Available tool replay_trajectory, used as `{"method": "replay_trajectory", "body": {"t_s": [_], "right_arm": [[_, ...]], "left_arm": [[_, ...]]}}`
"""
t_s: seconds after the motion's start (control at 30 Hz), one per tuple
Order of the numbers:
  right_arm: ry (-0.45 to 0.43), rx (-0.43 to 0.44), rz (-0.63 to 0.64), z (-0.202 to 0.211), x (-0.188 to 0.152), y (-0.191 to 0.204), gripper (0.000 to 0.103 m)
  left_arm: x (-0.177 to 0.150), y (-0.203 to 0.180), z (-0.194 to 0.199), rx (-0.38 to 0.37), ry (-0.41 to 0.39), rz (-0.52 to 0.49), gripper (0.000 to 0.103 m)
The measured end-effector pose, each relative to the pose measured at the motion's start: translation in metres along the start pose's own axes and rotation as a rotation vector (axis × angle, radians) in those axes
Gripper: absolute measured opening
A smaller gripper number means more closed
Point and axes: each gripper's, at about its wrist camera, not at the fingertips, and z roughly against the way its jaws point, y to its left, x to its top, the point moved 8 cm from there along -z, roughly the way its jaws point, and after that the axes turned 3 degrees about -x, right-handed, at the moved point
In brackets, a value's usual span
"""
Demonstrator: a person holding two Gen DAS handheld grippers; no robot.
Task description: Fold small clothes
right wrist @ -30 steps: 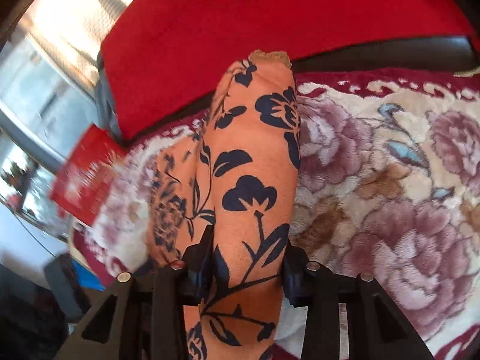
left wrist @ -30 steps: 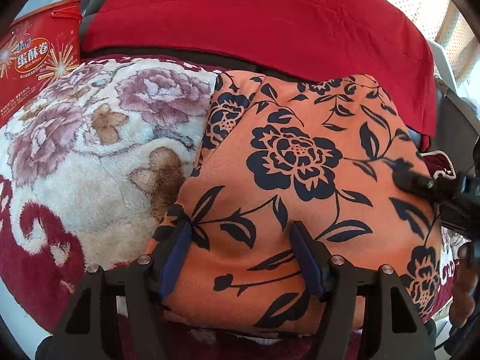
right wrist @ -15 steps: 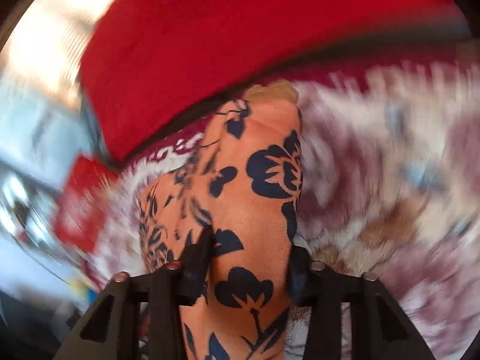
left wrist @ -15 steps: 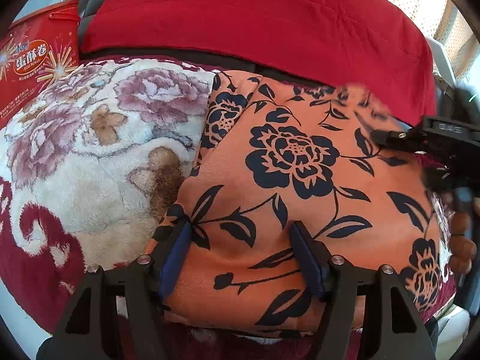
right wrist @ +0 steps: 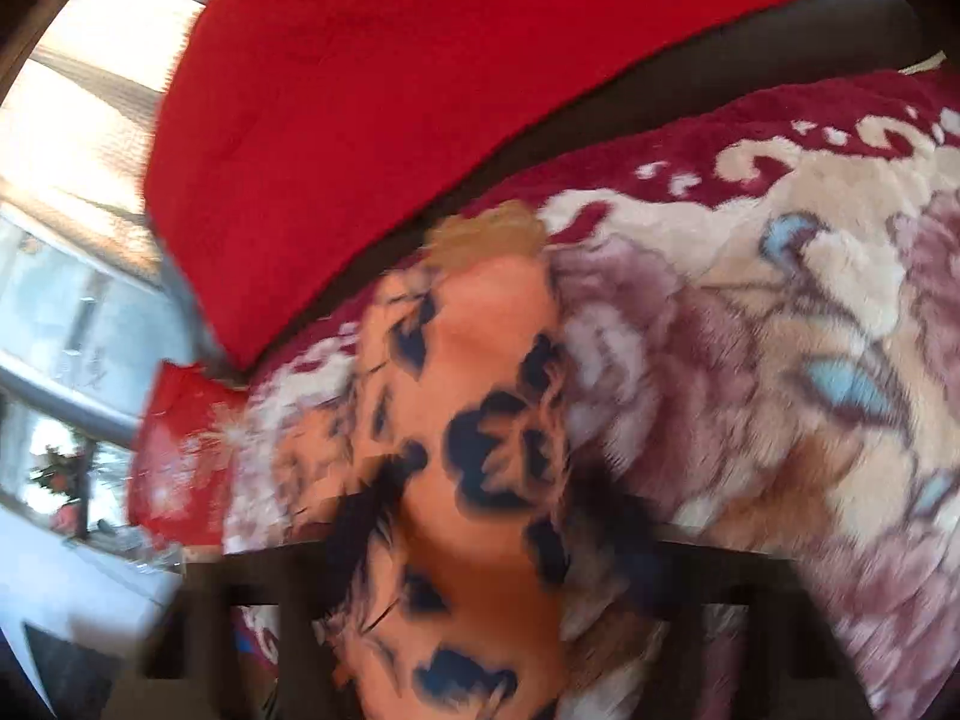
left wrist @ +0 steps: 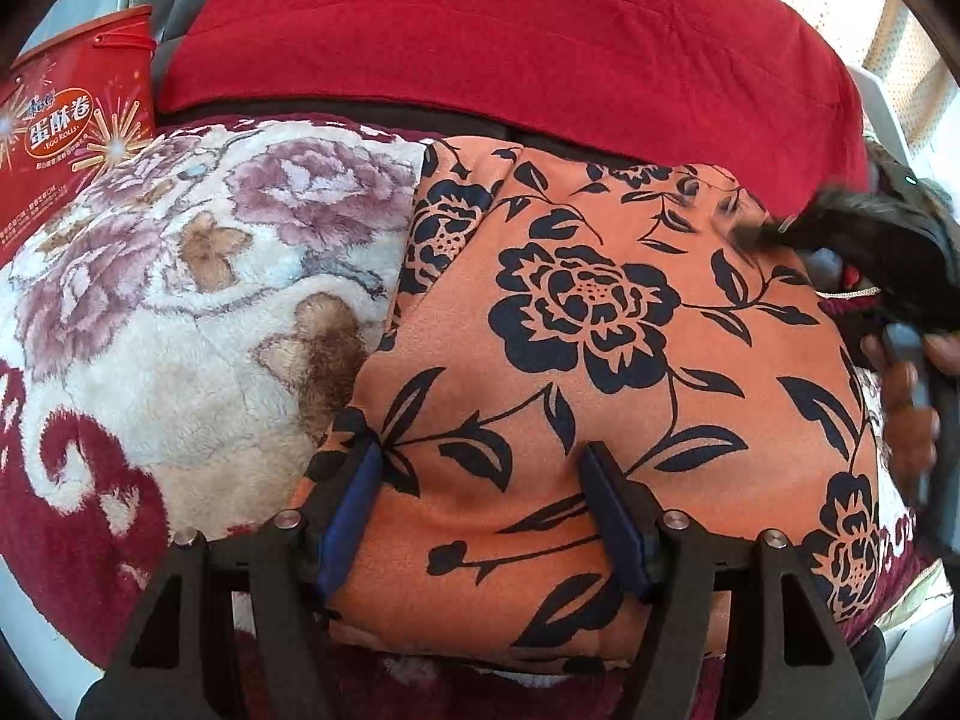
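Observation:
An orange garment with black flowers (left wrist: 576, 360) lies folded on a floral plush blanket (left wrist: 180, 300). My left gripper (left wrist: 480, 474) sits at its near edge, fingers wide apart on either side of a fold. My right gripper (left wrist: 852, 252) shows blurred at the garment's far right corner in the left wrist view. In the right wrist view the picture is smeared: the garment (right wrist: 480, 450) runs up between the right gripper's (right wrist: 486, 516) fingers, which look closed on it.
A red cushion (left wrist: 510, 42) stands behind the blanket. A red egg-roll box (left wrist: 66, 138) stands at the far left. A window (right wrist: 54, 300) is at the left of the right wrist view.
My right gripper has lifted and carried the garment's right corner toward the back. The right wrist view has swung and blurred. My left gripper has stayed put.

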Motion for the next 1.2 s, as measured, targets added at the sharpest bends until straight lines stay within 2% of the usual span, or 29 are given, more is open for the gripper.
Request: {"method": "replay_trajectory", "body": {"t_s": [0.03, 0.1, 0.13, 0.2, 0.23, 0.3, 0.37, 0.43, 0.47, 0.53, 0.6, 0.63, 0.67, 0.73, 0.77, 0.8, 0.83, 0.87, 0.93, 0.97, 1.07, 1.17, 1.2], "right_arm": [[-0.026, -0.046, 0.058, 0.006, -0.002, 0.01, 0.042], [-0.14, -0.15, 0.298, 0.028, -0.015, 0.045, 0.043], [-0.163, -0.163, 0.354, 0.034, -0.022, 0.052, 0.047], [-0.12, -0.151, 0.372, 0.035, -0.038, 0.046, 0.09], [-0.082, -0.146, 0.321, 0.033, -0.05, 0.034, 0.091], [-0.043, -0.113, 0.266, 0.041, -0.07, 0.011, 0.091], [-0.009, -0.015, 0.186, 0.047, -0.096, 0.001, 0.091], [0.054, 0.047, 0.189, 0.047, -0.124, 0.005, 0.083], [0.07, 0.025, 0.22, 0.041, -0.134, 0.008, 0.046], [0.032, -0.073, 0.311, 0.043, -0.141, 0.017, 0.045], [0.021, -0.095, 0.322, 0.042, -0.14, 0.02, 0.045], [0.022, -0.095, 0.312, 0.041, -0.139, 0.017, 0.045], [0.032, -0.08, 0.287, 0.039, -0.138, 0.012, 0.048], [0.037, -0.055, 0.25, 0.039, -0.136, 0.003, 0.061], [0.039, -0.052, 0.234, 0.041, -0.135, -0.005, 0.071], [0.041, -0.041, 0.218, 0.043, -0.136, -0.009, 0.071], [0.046, -0.026, 0.203, 0.047, -0.136, -0.015, 0.072], [0.049, -0.017, 0.197, 0.051, -0.135, -0.019, 0.072], [0.052, -0.019, 0.211, 0.054, -0.137, -0.017, 0.073], [0.052, -0.021, 0.219, 0.054, -0.137, -0.016, 0.073], [0.064, -0.002, 0.21, 0.043, -0.136, -0.01, 0.073], [0.08, 0.017, 0.199, 0.043, -0.134, -0.01, 0.074], [0.085, 0.023, 0.197, 0.043, -0.134, -0.011, 0.074]], "left_arm": [[0.0, 0.001, 0.0, -0.002, 0.005, -0.001, 0.069], [0.0, 0.003, 0.0, -0.008, 0.007, 0.006, 0.069], [0.0, 0.003, -0.001, -0.007, 0.005, 0.007, 0.069], [0.0, 0.001, -0.001, 0.003, 0.0, 0.004, 0.069], [0.0, 0.0, -0.001, 0.007, -0.001, 0.001, 0.07], [0.0, 0.0, -0.001, 0.013, 0.001, -0.002, 0.07], [-0.001, 0.001, -0.001, 0.006, 0.003, -0.001, 0.07], [-0.001, 0.0, -0.002, 0.007, 0.005, -0.002, 0.07], [-0.001, 0.0, -0.002, 0.011, 0.006, -0.004, 0.07], [-0.001, -0.001, -0.003, 0.013, 0.016, -0.013, 0.07], [-0.001, 0.002, 0.005, -0.017, 0.035, 0.014, 0.07], [-0.002, 0.004, 0.015, -0.052, 0.016, 0.059, 0.07], [0.0, 0.009, 0.025, -0.085, -0.016, 0.102, 0.07], [0.0, 0.025, 0.044, -0.141, -0.08, 0.193, 0.07], [-0.006, 0.037, 0.042, -0.154, -0.066, 0.252, 0.07], [-0.014, 0.046, 0.033, -0.168, -0.027, 0.291, 0.069], [-0.025, 0.051, 0.018, -0.194, 0.044, 0.321, 0.044], [-0.038, 0.055, 0.002, -0.261, 0.11, 0.357, 0.036], [-0.04, 0.064, 0.004, -0.327, 0.082, 0.422, 0.029], [-0.039, 0.065, 0.007, -0.333, 0.081, 0.43, 0.028], [-0.031, 0.059, 0.02, -0.297, 0.066, 0.369, 0.024], [-0.023, 0.059, 0.035, -0.267, 0.053, 0.364, 0.028], [-0.017, 0.061, 0.041, -0.261, 0.033, 0.364, 0.035]]}}
